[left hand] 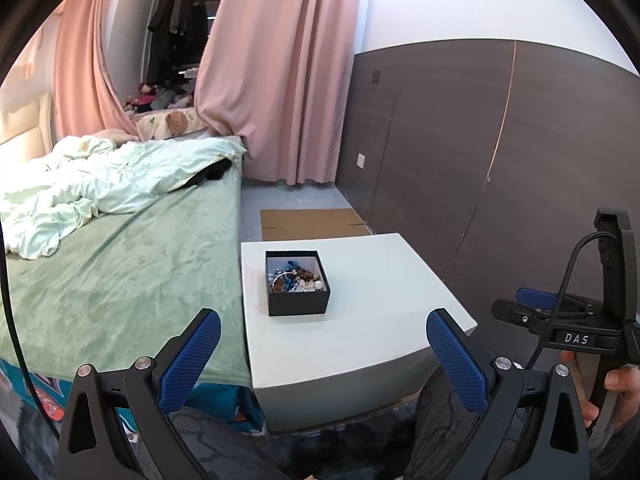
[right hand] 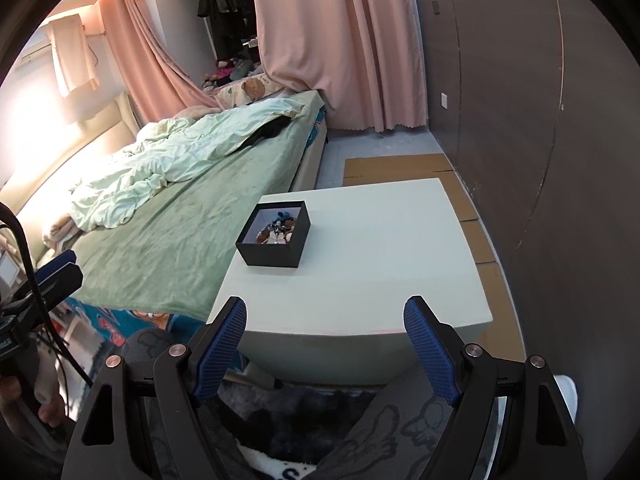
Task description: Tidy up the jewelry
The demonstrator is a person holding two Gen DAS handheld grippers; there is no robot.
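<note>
I hold left gripper (left hand: 324,354) and right gripper (right hand: 325,344) spread, empty | jewelry (left hand: 295,278) tangled in black box (left hand: 298,303) on white table (left hand: 380,300) | risk: snagged pieces lifting together, light box dragging.

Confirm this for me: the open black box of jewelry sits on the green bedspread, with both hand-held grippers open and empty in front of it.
Wrong in one respect: the black box of jewelry sits on the white table beside the bed, not on the green bedspread, as the right wrist view shows. The left hand-held gripper and right hand-held gripper are indeed open and empty.
</note>
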